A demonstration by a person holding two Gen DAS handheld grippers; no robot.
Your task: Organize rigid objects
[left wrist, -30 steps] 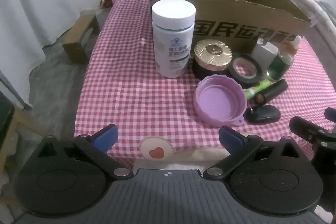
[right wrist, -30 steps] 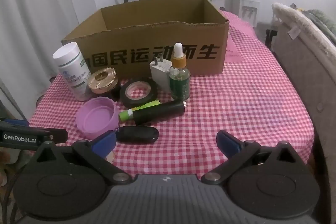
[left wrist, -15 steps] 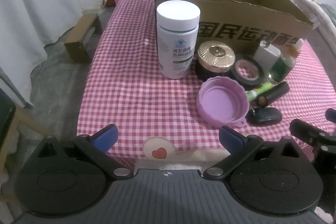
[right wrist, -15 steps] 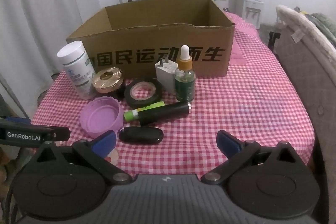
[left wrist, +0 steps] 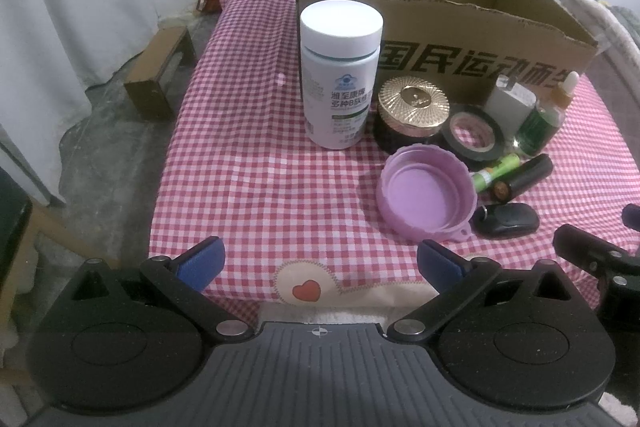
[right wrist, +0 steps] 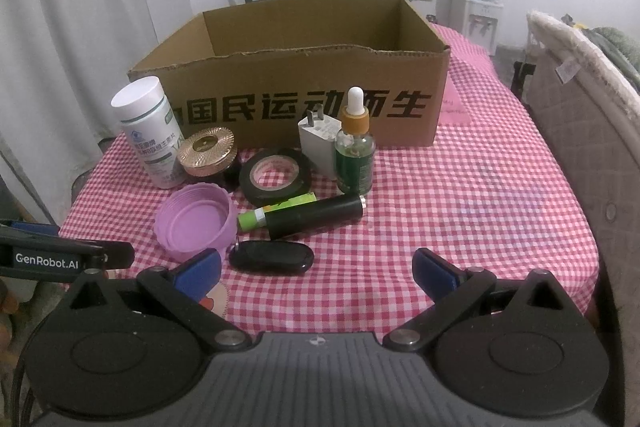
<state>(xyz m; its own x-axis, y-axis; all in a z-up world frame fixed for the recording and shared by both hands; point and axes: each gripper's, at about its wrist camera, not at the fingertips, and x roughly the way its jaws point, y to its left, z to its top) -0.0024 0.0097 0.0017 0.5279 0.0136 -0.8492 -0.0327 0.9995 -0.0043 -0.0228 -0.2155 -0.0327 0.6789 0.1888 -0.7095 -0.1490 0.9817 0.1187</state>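
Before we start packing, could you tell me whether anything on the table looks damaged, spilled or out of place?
Nothing looks spilled or broken. Two small oddities: the purple lid lies upside down with no matching container in view, and the cardboard box has a ragged, torn front edge. The black tube lies on its side.

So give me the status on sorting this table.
Done: nothing visible; the cardboard box looks empty inside. In hand: nothing; left tongs and right tongs are both open. Left: white bottle, purple lid, tape roll, dropper bottle and the rest.
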